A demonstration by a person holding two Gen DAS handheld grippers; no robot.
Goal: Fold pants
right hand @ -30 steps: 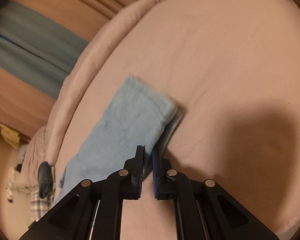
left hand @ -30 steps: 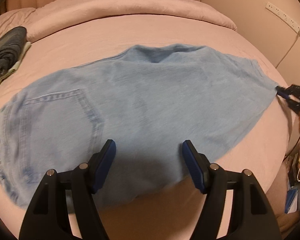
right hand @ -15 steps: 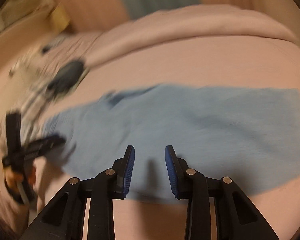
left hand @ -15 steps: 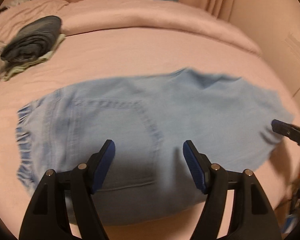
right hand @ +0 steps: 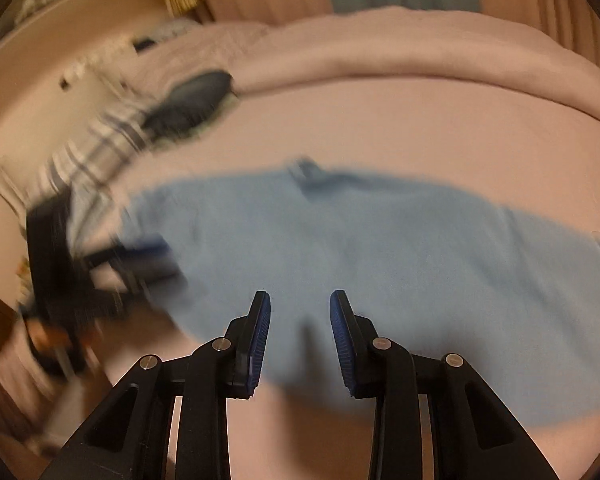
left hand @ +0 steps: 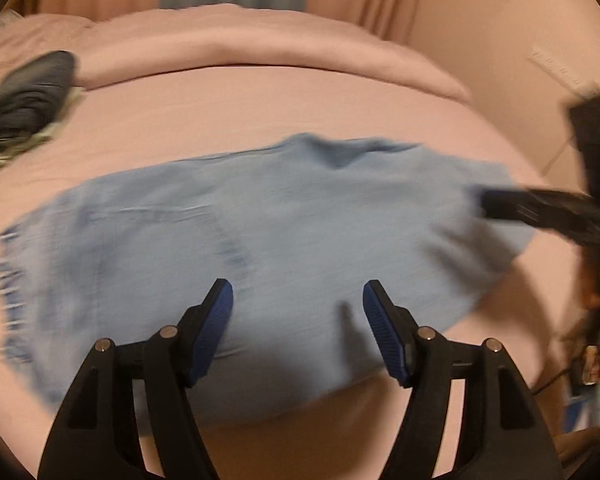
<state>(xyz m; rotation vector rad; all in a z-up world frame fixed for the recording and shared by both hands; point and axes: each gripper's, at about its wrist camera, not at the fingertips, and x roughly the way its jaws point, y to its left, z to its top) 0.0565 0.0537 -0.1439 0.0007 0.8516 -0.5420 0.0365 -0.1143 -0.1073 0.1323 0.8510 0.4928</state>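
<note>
Light blue jeans lie flat across the pink bed, one leg over the other, with the frayed end at the left. My left gripper hovers open over the near edge of the jeans, nothing between its pads. My right gripper also stands open above the jeans, holding nothing. The left wrist view shows the right gripper blurred over the jeans' right end. In the right wrist view the left gripper appears blurred at the jeans' left end.
A dark folded garment lies at the far left of the bed, next to plaid cloth. A rolled pink duvet runs along the back. The wall with a power strip is on the right.
My right gripper has let go of the leg end, opened, and swung round level to face across the jeans. The left gripper stayed open and shifted slightly.
</note>
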